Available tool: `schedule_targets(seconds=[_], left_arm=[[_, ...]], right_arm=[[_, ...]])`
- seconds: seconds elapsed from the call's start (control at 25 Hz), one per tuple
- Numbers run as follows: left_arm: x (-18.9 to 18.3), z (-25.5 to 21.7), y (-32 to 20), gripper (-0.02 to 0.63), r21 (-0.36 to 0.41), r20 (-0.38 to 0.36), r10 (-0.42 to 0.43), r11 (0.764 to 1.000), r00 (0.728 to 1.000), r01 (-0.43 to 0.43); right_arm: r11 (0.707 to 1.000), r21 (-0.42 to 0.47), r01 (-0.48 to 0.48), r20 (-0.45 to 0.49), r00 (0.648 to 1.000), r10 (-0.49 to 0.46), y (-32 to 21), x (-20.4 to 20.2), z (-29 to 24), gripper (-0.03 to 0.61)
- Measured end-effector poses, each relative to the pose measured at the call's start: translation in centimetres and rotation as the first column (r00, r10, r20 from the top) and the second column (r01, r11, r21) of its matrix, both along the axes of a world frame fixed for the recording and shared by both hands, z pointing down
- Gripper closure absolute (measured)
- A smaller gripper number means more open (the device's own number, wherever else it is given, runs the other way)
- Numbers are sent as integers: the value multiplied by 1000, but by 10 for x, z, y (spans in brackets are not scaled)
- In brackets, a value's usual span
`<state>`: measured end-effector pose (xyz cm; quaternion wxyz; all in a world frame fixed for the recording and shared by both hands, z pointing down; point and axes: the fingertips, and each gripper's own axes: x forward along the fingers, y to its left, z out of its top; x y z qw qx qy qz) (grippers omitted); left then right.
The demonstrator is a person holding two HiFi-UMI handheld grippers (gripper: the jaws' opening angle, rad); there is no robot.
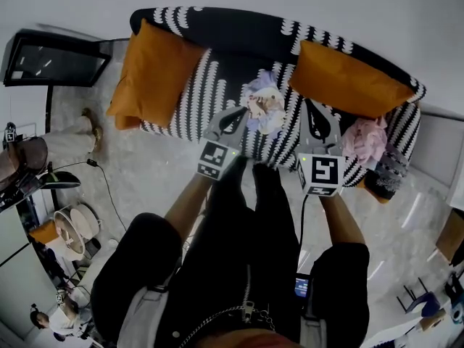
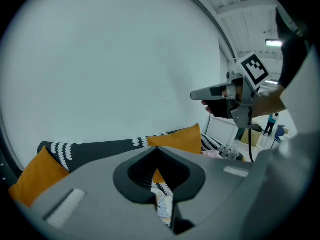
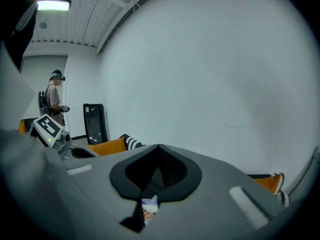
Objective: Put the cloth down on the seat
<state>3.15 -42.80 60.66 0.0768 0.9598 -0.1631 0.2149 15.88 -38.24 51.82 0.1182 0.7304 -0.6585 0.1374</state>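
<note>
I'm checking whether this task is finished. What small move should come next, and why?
Probably just draw both grippers back from the black-and-white patterned sofa. The crumpled lilac-and-cream cloth already seems to lie on its seat, and the left gripper and right gripper both show closed fingers gripping nothing.

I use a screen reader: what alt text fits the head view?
A pale patterned cloth lies on the seat of a black-and-white sofa, between two orange cushions. The person's left gripper and right gripper point at the seat either side of it.
</note>
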Motion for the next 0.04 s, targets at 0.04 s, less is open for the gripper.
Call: schedule_targets(seconds=[0.04], left_arm=[[1,1,1,604,0,2,2,1000,1000,-2]], right_arm=[[1000,0,-3,-1,1000,3,1,2,0,577]])
